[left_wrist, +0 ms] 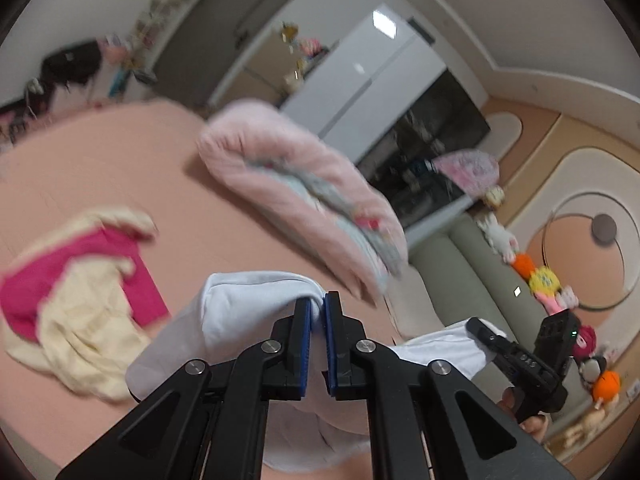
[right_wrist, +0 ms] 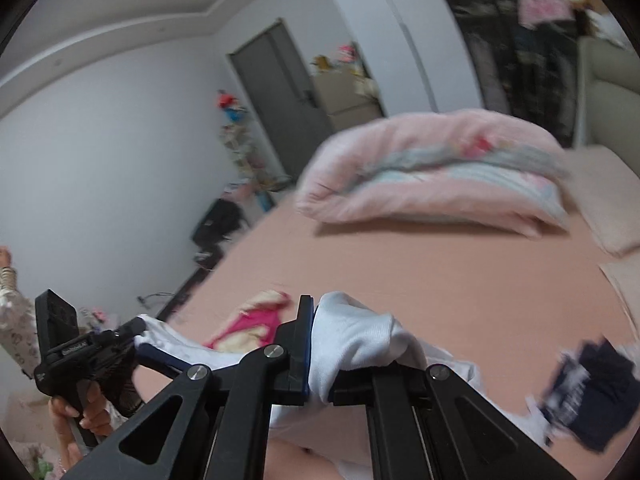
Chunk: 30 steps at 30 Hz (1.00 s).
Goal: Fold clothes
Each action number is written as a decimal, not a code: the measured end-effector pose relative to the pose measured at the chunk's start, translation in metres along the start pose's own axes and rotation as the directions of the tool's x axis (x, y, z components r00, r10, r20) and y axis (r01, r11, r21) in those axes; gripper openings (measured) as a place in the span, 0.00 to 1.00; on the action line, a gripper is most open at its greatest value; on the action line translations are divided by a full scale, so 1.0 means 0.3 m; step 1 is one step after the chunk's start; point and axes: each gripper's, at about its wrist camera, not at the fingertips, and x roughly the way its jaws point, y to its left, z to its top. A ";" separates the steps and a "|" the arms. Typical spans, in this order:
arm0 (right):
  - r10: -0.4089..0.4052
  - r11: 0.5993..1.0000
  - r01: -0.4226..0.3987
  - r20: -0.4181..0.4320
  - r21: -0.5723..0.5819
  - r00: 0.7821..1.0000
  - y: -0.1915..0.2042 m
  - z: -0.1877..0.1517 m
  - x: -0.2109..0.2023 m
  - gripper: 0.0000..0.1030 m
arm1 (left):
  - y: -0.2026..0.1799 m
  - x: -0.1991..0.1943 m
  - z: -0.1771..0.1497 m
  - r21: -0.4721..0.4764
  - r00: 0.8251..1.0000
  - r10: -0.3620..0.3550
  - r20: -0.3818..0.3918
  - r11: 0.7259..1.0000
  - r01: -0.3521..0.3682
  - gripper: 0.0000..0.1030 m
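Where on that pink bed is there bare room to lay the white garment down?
Bare sheet lies between the rolled pink quilt and the white garment. It is crowded near the pink-and-cream garment and the dark clothes.

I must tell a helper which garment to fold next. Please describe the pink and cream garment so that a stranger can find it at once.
Start from the wide pink bed. The rolled quilt lies at its far side, and the garment lies crumpled nearer, left of the white cloth that both grippers hold. Only it mixes bright magenta with pale cream.
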 end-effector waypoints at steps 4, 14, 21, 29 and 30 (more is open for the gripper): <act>0.076 0.995 -0.073 0.058 -0.067 0.995 0.167 0.123 0.027 0.03 | -0.009 -0.125 0.167 0.058 0.997 -0.014 0.081 0.998 0.009 0.05; 0.052 0.997 -0.044 0.131 -0.058 0.990 0.184 0.118 0.010 0.03 | 0.191 0.205 -0.248 -0.032 0.933 -0.006 -0.361 0.999 -0.006 0.06; -0.024 0.995 0.047 0.232 -0.094 0.972 0.104 0.083 -0.218 0.03 | 0.254 0.532 -0.894 -0.215 0.762 -0.117 -0.636 0.976 -0.029 0.07; -0.113 0.993 0.118 0.215 -0.008 0.970 -0.044 -0.027 -0.376 0.03 | 0.139 0.700 -1.125 -0.118 0.732 0.024 -0.681 0.983 -0.143 0.44; -0.125 0.992 0.125 0.239 0.013 0.963 -0.067 -0.028 -0.418 0.03 | 0.139 0.701 -1.127 -0.134 0.748 0.028 -0.663 0.979 -0.156 0.51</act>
